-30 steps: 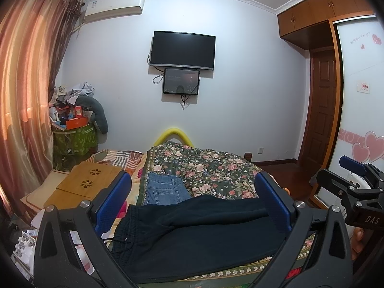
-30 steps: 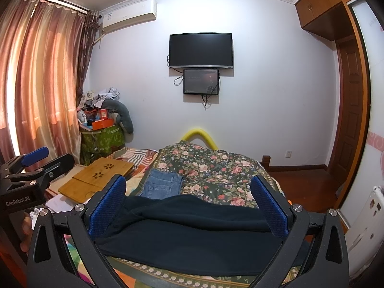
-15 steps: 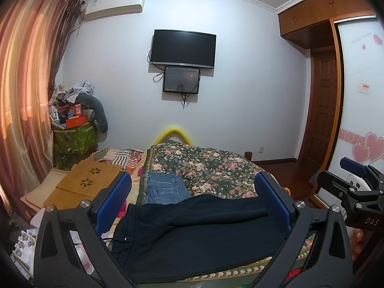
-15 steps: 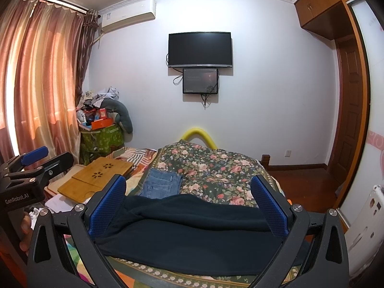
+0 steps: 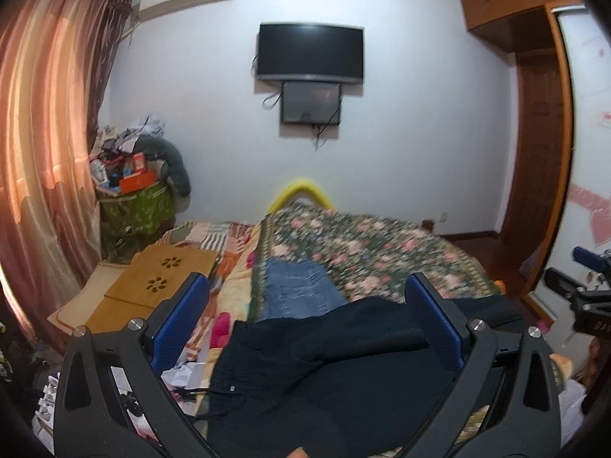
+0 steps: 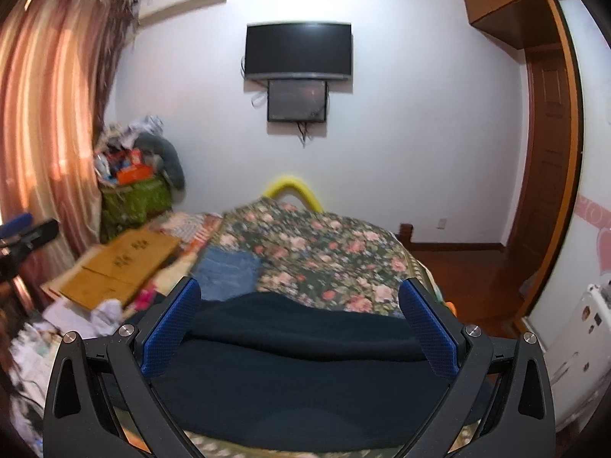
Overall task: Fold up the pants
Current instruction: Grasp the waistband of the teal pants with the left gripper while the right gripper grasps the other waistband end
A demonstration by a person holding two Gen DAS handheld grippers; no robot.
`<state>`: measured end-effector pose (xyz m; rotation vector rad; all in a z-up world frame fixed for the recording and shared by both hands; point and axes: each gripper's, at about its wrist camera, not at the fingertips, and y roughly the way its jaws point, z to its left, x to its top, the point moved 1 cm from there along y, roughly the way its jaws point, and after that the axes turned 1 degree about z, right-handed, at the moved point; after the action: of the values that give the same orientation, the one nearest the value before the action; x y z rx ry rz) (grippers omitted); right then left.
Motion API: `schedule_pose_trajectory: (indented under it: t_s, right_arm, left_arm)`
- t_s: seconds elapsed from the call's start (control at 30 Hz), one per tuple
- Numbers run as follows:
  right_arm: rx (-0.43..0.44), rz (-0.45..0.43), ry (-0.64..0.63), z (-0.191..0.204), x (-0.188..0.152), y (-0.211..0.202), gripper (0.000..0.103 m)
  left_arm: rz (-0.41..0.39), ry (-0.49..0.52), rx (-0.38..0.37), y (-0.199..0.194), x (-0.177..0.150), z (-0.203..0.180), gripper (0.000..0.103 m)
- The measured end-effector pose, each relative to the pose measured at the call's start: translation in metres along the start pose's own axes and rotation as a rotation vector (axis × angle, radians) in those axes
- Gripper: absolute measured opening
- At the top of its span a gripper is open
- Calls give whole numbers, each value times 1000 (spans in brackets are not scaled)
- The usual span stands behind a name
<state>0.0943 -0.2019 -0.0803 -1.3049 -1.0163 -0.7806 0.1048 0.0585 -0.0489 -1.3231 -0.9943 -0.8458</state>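
Observation:
Dark navy pants (image 5: 328, 378) lie across the near end of a bed with a floral cover (image 5: 366, 248). Their waistband and drawstring point left in the left wrist view. My left gripper (image 5: 305, 328) hovers open above them, holding nothing. The same pants (image 6: 298, 374) fill the bottom of the right wrist view, where my right gripper (image 6: 298, 328) is open over them, empty too. The right gripper's body (image 5: 584, 297) shows at the far right of the left wrist view. The left gripper's body (image 6: 26, 234) shows at the left edge of the right view.
Folded blue jeans (image 5: 301, 290) lie on the bed beyond the dark pants. A wooden lap board (image 5: 152, 282) rests to the left, with a cluttered green bin (image 5: 133, 206) behind it. A wardrobe door (image 5: 542, 145) and curtains (image 5: 46, 145) flank the room.
Both grippers have moved in and tipped down toward the pants, so the pants look bigger. The views are now slightly blurred. Both stay open.

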Motion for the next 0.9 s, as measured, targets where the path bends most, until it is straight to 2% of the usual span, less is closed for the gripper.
schedule_pose_trajectory:
  t_s: [0.13,0.37,0.43,0.5,0.67,0.8,0.9]
  right_arm:
    - [33,36,-29,-8,-9,36,103]
    - [28,187,-82,-27,-23,115,103]
    - [20,238,-98,-33,-29,141,103]
    - [7,285,-117,-38,-36,162,103]
    - [60,402,-138,-52,-61,210,101]
    - [92,458,-133,-64,-64,242,100]
    - [136,499,-139,-71,-61,273,98]
  left_arm:
    - [121,-11,11,65,-12,27,103]
    - [333,-29,60,180,-48,73,101]
    - [408,-62,55,211,-60,89,82]
    - [482,-103,48,239,-75,102,76]
    - [598,-175,66,290,-109,132,59]
    - [690,-197,62,328,-131,139,35]
    - [726,-205,37,353,-136,139,29]
